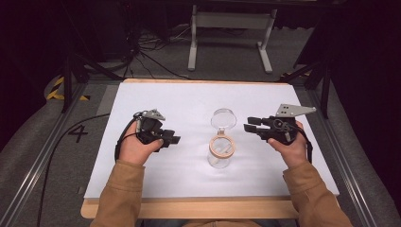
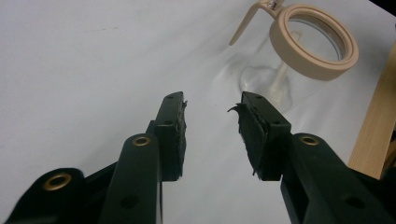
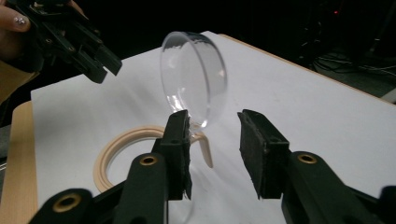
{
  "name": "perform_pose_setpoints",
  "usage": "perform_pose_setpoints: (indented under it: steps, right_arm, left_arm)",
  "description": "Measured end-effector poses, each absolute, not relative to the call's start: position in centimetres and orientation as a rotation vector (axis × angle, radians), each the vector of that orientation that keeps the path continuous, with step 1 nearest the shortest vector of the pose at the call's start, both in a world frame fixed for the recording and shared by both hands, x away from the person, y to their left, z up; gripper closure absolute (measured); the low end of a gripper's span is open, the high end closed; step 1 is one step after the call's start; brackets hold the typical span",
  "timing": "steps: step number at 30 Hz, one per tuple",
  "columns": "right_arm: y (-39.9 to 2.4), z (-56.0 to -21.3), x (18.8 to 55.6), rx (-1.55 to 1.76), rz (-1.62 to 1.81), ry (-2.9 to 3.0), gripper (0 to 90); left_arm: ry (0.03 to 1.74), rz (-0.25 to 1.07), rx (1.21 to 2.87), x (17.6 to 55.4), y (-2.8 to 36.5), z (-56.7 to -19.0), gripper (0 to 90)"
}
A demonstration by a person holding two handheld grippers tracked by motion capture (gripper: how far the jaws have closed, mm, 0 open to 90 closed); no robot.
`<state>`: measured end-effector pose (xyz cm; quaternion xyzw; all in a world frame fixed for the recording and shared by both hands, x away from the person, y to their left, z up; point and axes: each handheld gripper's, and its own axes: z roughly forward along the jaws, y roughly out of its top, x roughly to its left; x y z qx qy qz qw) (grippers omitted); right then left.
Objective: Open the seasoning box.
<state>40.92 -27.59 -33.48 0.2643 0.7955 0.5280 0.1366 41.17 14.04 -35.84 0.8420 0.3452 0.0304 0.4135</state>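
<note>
- one clear glass jar [image 1: 220,153] stands on the white table top [image 1: 156,179], near the middle between the two hands; its beige rim ring [image 1: 222,145] faces up.
- one clear round lid [image 1: 223,118] is swung open behind the jar's mouth, standing up on its hinge.
- two grippers: the left gripper [image 1: 171,139] sits well to the left of the jar, the right gripper [image 1: 250,125] just right of the lid.
- left gripper: jaws parted wide, nothing between the pads, touching nothing; in the left gripper view the jar [image 2: 299,56] lies ahead and to one side.
- right gripper: jaws parted wide, pads pressing on nothing; in the right gripper view the lid [image 3: 196,77] stands just past the fingertips, and whether one pad brushes the hinge i cannot tell.
- bare white surface lies all around the jar; the wooden front edge [image 1: 189,208] runs near the person's sleeves, and the far edge is well beyond the lid.
</note>
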Motion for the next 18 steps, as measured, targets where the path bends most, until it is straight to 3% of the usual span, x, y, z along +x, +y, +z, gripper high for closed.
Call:
perform_pose_setpoints:
  steps: [18]
  right_arm:
    - [-33.3,-35.7,42.9,0.953,1.275,2.312,49.0]
  left_arm:
    - [1.051,0.145,2.117,42.8,17.1,-37.6,57.4]
